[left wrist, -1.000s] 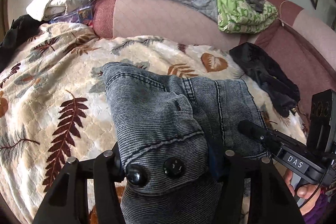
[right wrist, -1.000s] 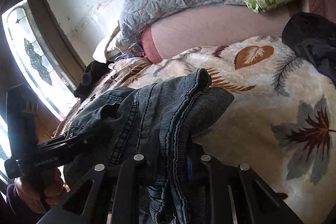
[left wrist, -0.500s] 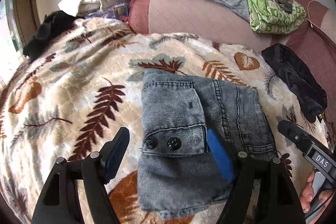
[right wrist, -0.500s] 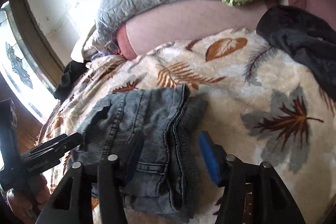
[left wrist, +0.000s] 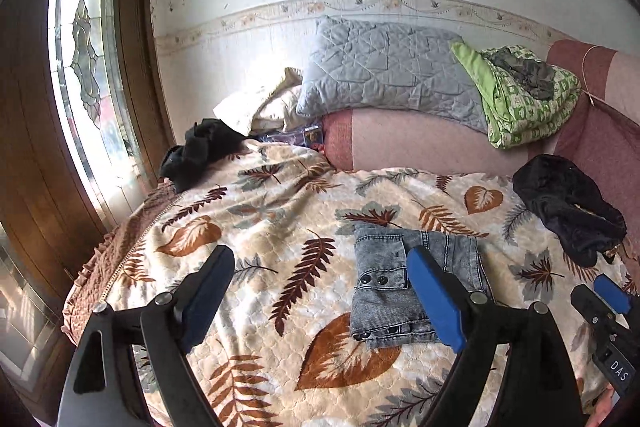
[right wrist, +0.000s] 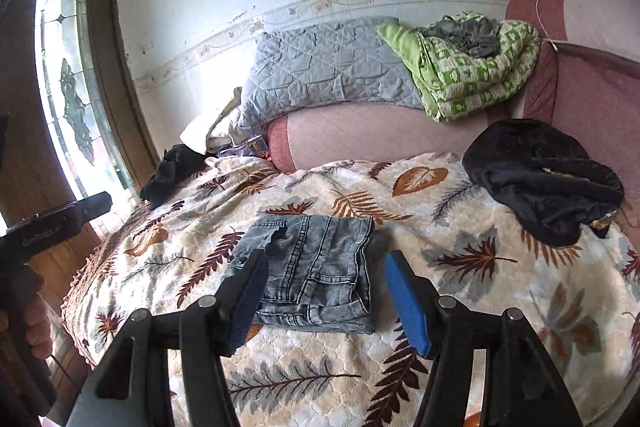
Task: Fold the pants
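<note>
The folded grey denim pants (left wrist: pixel 416 291) lie flat on the leaf-patterned cream blanket (left wrist: pixel 280 235) covering the bed. Left gripper (left wrist: pixel 320 303) fingers are opening wide, empty. Right gripper (right wrist: pixel 324 301) fingers are opening, empty, above the pants.

The bed (left wrist: pixel 280 307) is covered by a cream blanket (right wrist: pixel 460 327) printed with brown and grey leaves. Folded grey denim pants (right wrist: pixel 316 267) lie flat near its middle. A crumpled black garment (right wrist: pixel 540 179) lies at the right edge, and another dark garment (left wrist: pixel 200 151) sits at the far left corner. A pink bolster (left wrist: pixel 420 143) runs along the far side.
</note>
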Tool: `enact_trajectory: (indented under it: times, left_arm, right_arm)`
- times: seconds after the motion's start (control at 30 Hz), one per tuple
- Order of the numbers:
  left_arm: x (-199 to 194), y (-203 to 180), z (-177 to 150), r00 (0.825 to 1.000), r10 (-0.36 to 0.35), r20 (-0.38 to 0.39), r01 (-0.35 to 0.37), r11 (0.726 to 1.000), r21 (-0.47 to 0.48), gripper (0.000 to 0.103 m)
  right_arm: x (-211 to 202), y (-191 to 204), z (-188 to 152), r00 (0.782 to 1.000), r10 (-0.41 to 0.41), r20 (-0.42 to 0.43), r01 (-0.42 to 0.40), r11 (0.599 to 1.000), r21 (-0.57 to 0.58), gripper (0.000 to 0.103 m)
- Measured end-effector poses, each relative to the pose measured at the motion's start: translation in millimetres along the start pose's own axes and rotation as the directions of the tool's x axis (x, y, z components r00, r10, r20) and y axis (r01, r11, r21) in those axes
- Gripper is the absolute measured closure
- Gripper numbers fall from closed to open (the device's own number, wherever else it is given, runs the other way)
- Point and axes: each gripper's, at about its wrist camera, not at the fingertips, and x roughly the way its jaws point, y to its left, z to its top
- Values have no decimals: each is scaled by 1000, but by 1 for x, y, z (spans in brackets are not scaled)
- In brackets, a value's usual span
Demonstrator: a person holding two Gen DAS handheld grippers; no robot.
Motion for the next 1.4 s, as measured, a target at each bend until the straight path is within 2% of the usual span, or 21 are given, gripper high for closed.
enact_trajectory:
  times: [0.07,0.23,0.43,0.63,0.9,1.4]
  left_arm:
    - [-23,3,2,999,-1,33,1,1000,-2,10]
    - [-70,7,5,995,16,101,-17,1000,7,9]
    - [-99,14,7,988,71,138,-73,997,6,8]
    - [-110,23,6,986,86,140,-84,996,-20,8]
    - [-117,29,5,984,95,152,-91,995,-33,8]
    - [-124,40,6,975,132,178,-123,990,-63,8]
  right_arm:
    - [-18,9,3,1000,-12,23,12,1000,-18,36]
    - [-54,26,9,997,18,73,-17,1000,-15,35]
    - [-87,46,15,990,30,141,-24,999,-41,34]
    - [-112,69,13,981,25,191,-4,994,-110,32]
    - [-124,86,10,976,39,214,-6,988,-157,31]
    - [-110,98,5,981,59,187,-22,981,-195,31]
